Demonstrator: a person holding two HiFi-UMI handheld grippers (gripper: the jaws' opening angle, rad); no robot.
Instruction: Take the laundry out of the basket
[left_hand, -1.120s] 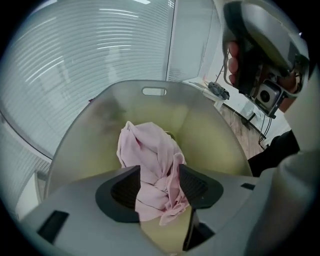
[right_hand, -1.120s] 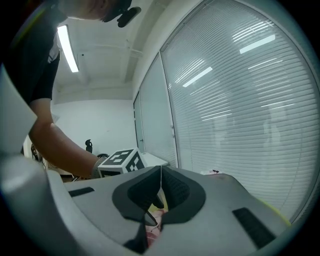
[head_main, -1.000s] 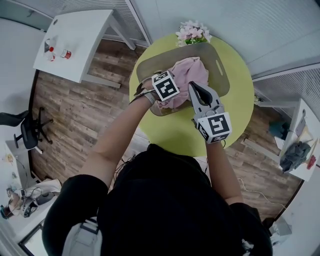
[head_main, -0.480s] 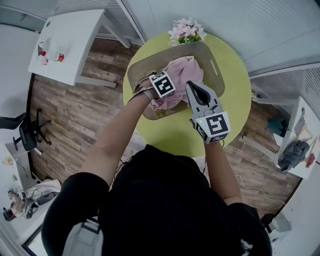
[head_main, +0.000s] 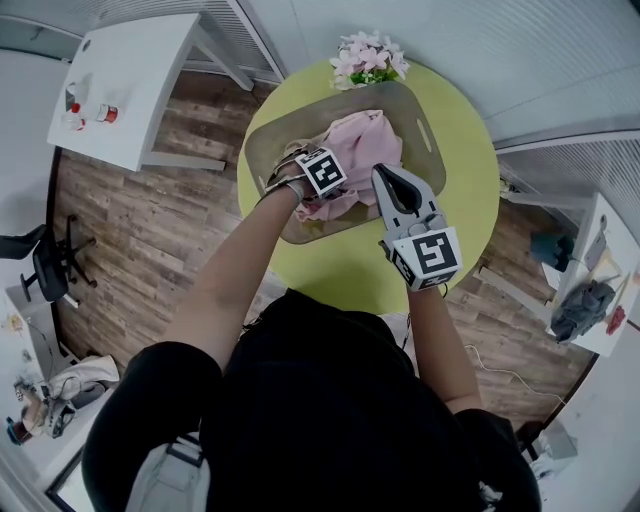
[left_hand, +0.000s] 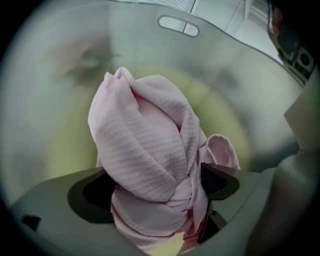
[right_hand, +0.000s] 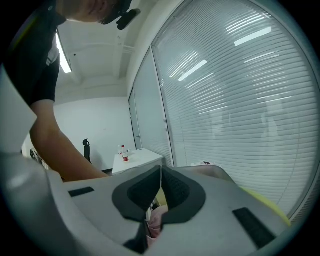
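Brown wood planks (head_main: 150, 230) floor the left of the room. A black office chair (head_main: 48, 265) and a white side table (head_main: 130, 80) with a few small bottles (head_main: 100, 112) stand there, well apart from the round lime-green table (head_main: 470, 190).

On that table sits one grey basket (head_main: 270, 140), and in it lies one bundle of pink laundry (head_main: 365, 140). A bunch of pink flowers (head_main: 365, 60) stands just beyond the basket's far rim.

There are two grippers. From the head view the left gripper (left_hand: 156, 182) shows only its marker cube (head_main: 322, 172), low inside the basket. Its own view shows what the cube hides: the jaws stand wide and are opening. A twisted fold of the laundry rises between the dark pads (left_hand: 219, 179), which do not clamp it. That view also shows one handle slot (left_hand: 178, 25) in the basket's far wall.

The right gripper (right_hand: 160, 175) hovers over the basket's near right edge. In its own view the jaws are closed tip to tip. A scrap of pink shows through the slit below the tips, and I cannot tell whether it is pinched. Only this view shows the room at eye level: the person's bare forearm (right_hand: 60, 150) on the left, white walls, and slatted blinds (right_hand: 240, 100) filling the right.
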